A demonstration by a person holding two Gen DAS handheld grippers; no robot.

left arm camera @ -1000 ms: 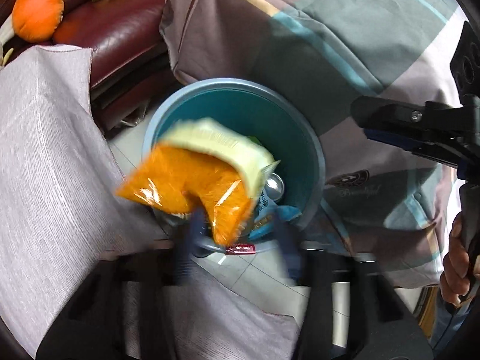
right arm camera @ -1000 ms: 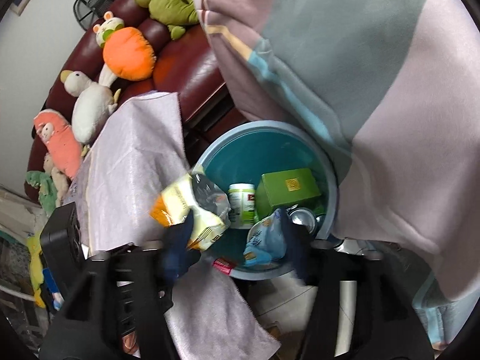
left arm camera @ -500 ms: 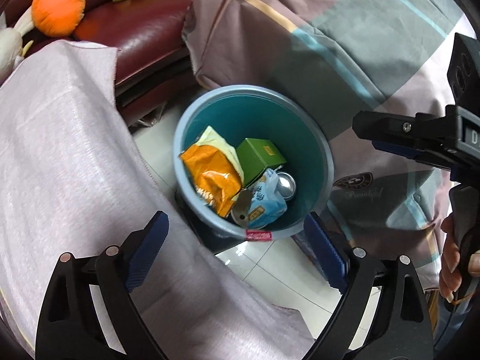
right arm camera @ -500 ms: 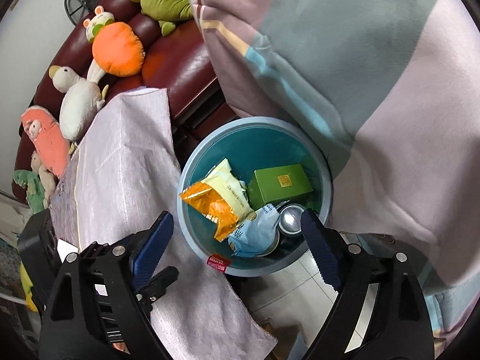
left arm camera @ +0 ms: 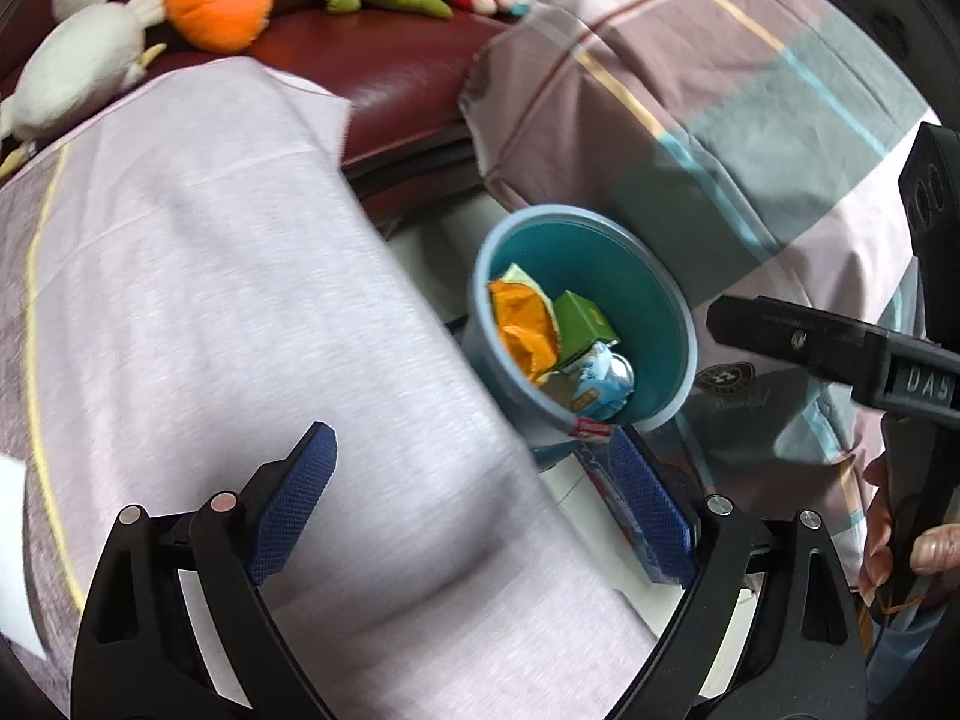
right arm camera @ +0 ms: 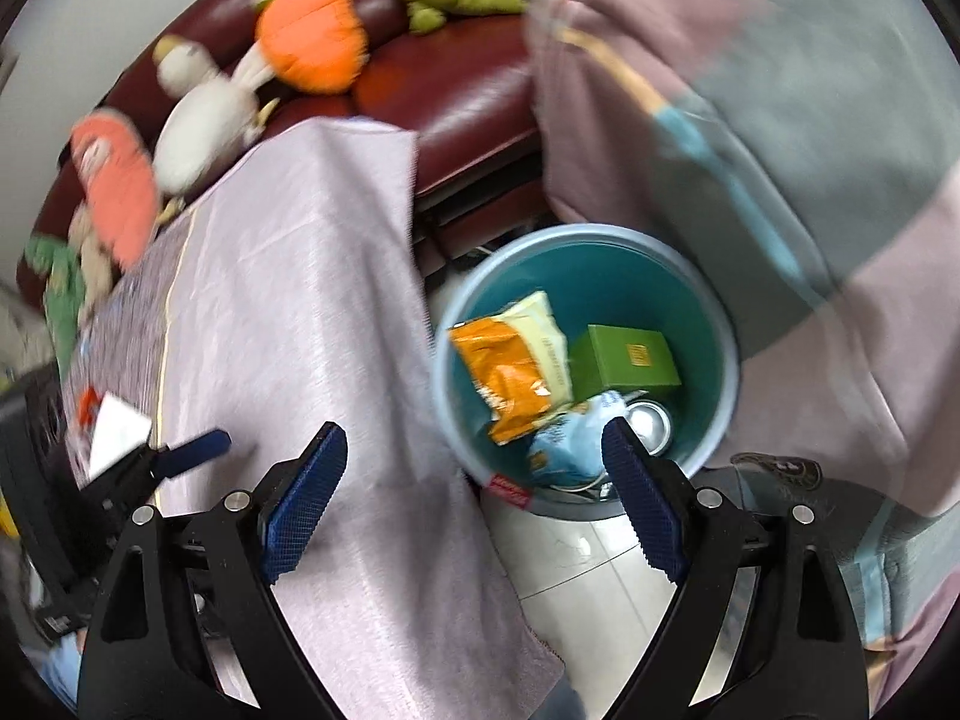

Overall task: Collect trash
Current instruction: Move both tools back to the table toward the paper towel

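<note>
A blue trash bin (left arm camera: 651, 312) (right arm camera: 600, 282) stands on the floor between table and blanket. Inside lie an orange and cream snack bag (left arm camera: 519, 324) (right arm camera: 504, 372), a green box (left arm camera: 579, 321) (right arm camera: 630, 357), a light blue packet (left arm camera: 594, 384) (right arm camera: 564, 438) and a can (right arm camera: 648, 423). My left gripper (left arm camera: 468, 435) is open and empty above the table's edge, left of the bin. My right gripper (right arm camera: 474, 429) is also open and empty, its right finger over the bin's near rim. A white scrap (right arm camera: 117, 435) lies on the cloth.
A lilac cloth (left arm camera: 240, 330) (right arm camera: 300, 300) covers the table to the left. Behind it is a maroon sofa (left arm camera: 390, 72) with plush toys (right arm camera: 312, 48). A striped blanket (left arm camera: 720, 90) hangs beside the bin. Tiled floor (right arm camera: 576, 552) shows below it. A hand (left arm camera: 900, 546) holds the other gripper's handle.
The orange snack bag left my left gripper and dropped into the bin; the light blue packet lies there too. Both jaws opened wide, and both grippers drew back left over the table.
</note>
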